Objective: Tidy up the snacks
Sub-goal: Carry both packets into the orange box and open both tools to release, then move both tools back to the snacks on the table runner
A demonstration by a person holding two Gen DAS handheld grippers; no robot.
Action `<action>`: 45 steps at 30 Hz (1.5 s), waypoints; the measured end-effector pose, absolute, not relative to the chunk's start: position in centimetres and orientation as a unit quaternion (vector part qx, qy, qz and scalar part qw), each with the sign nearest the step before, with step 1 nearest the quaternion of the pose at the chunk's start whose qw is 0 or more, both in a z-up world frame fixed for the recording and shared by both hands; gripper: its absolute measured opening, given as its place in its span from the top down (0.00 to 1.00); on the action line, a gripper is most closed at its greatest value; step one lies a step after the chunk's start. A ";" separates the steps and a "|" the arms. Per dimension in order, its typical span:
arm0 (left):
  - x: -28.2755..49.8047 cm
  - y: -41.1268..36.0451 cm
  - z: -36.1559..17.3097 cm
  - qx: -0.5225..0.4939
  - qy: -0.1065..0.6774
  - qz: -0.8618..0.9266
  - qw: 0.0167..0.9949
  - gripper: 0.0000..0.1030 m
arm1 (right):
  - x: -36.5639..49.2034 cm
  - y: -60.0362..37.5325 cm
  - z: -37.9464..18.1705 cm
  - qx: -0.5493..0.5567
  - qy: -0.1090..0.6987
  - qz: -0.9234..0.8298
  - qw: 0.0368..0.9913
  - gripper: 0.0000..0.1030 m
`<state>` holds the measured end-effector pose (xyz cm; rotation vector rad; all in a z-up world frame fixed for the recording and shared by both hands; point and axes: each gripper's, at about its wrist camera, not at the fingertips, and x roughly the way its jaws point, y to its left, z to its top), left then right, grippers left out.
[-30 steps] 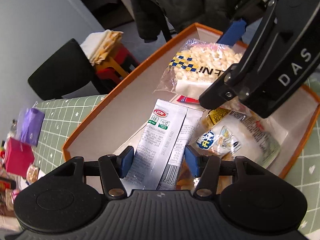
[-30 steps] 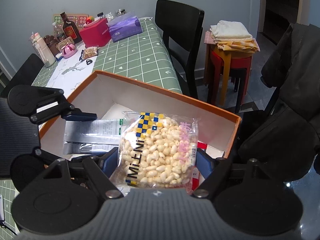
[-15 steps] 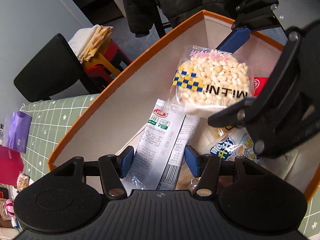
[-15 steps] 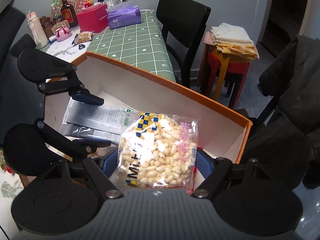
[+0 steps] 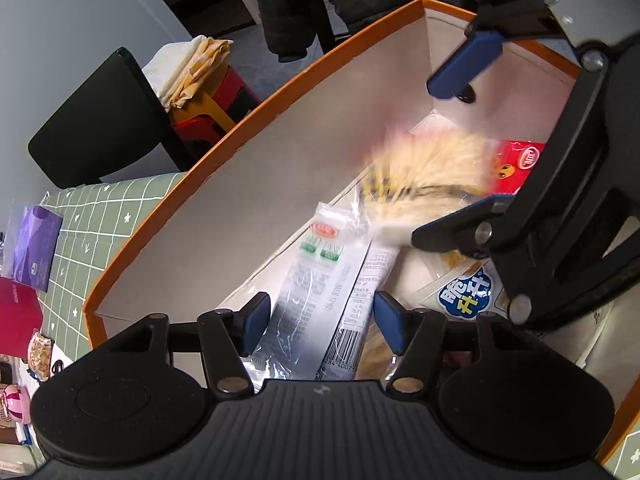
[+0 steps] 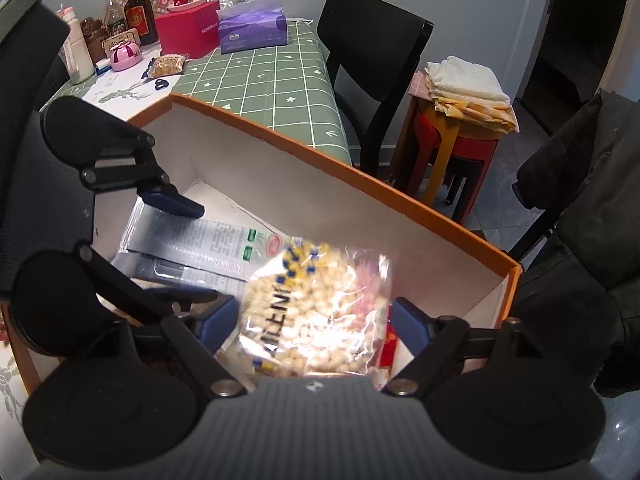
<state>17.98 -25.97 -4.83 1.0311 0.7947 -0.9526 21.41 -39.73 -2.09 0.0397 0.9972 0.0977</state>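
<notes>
box (image 6: 400, 204): orange rim, white inside, on the green-checked desk (image 6: 264, 80), fills the middle of both views
right gripper (image 6: 314, 326): fingers spread, blue pads either side of the puff bag; cannot tell if they touch it
puff bag (image 6: 316, 316): clear bag of pale puffs, blue-yellow checks, between the right fingers, over the box floor; motion-blurred in the left view (image 5: 432, 176)
left gripper (image 5: 318, 316): inside the box, fingers spread, silver packs between them, not pinched
silver packs (image 5: 320, 292): two long packs side by side on the box floor, at 9 o'clock of the puff bag in the right view (image 6: 200, 248)
other snacks: red pack (image 5: 516, 168) at 3 o'clock of the puff bag, pack with blue label (image 5: 464, 292) at 5 o'clock
desk far end: red box (image 6: 188, 34), purple tissue pack (image 6: 252, 28), bottles (image 6: 138, 12)
chair (image 6: 372, 60): black, at 12 o'clock of the box
</notes>
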 end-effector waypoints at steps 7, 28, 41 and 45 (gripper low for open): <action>17.8 -25.6 -3.3 0.451 0.346 -0.415 0.711 0.20 | 21.2 -40.1 -1.3 0.047 0.471 0.044 0.880 0.12; 14.9 -19.3 3.8 0.399 0.323 -0.377 0.771 0.18 | 19.5 -37.6 2.7 0.066 0.437 0.057 0.895 0.12; 13.0 -10.5 6.3 0.354 0.318 -0.327 0.816 0.16 | 18.4 -33.1 4.3 0.048 0.423 0.085 0.901 0.12; 12.4 -7.5 5.9 0.338 0.320 -0.305 0.831 0.16 | 18.1 -31.0 4.8 0.034 0.417 0.100 0.903 0.12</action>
